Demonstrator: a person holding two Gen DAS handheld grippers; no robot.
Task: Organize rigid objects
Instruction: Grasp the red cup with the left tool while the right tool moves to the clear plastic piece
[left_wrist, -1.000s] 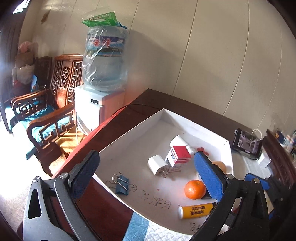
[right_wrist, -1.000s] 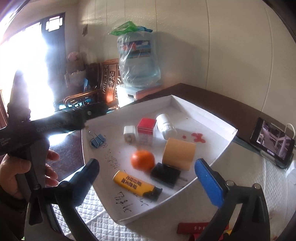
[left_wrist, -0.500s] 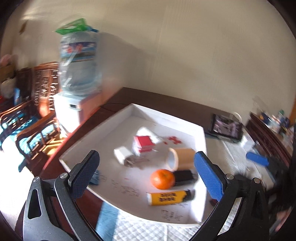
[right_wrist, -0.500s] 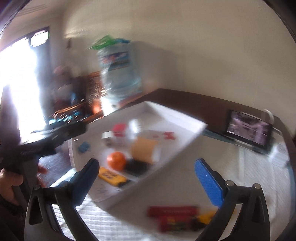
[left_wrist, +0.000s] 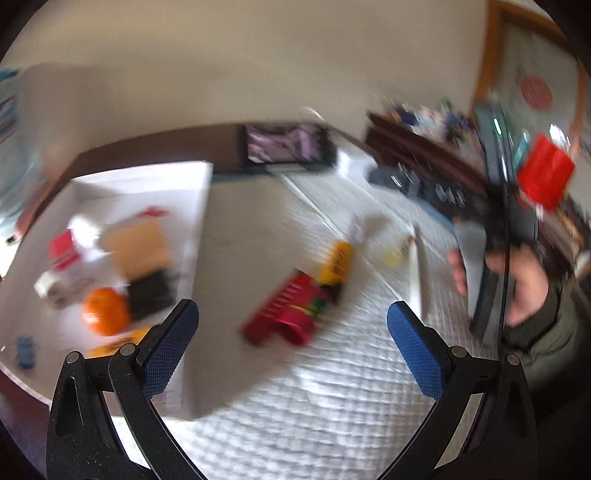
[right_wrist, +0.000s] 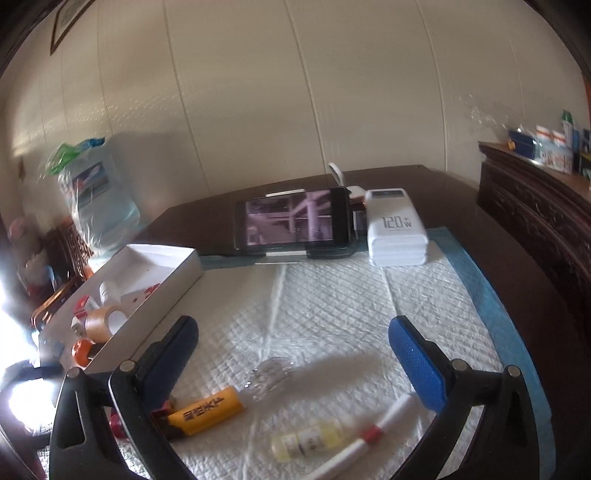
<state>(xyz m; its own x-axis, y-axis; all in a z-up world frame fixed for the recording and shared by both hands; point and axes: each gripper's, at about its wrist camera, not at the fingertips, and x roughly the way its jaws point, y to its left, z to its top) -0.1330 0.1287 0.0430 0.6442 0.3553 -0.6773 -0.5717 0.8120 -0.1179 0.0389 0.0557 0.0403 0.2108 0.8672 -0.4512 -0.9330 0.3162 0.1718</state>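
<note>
A white tray (left_wrist: 201, 221) at the left holds an orange (left_wrist: 105, 311), a tape roll (left_wrist: 136, 243), a black block and small boxes; the tray also shows in the right wrist view (right_wrist: 162, 288). On the white quilted pad lie a red item (left_wrist: 288, 314), a yellow lighter (right_wrist: 210, 408), a small yellow bottle (right_wrist: 306, 439), a white pen (right_wrist: 373, 432) and a clear clip (right_wrist: 269, 376). My left gripper (left_wrist: 291, 343) is open and empty above the pad, near the red item. My right gripper (right_wrist: 293, 362) is open and empty above the clear clip. The left wrist view is blurred.
A phone (right_wrist: 295, 221) stands propped at the pad's far edge with a white power bank (right_wrist: 397, 229) beside it. A water jug (right_wrist: 98, 206) stands at the far left. A dark wooden cabinet (right_wrist: 535, 206) with clutter is at the right.
Both grippers swung to the right, away from the tray and over the pad. The loose items on the pad came into view. Both jaws stayed open.
</note>
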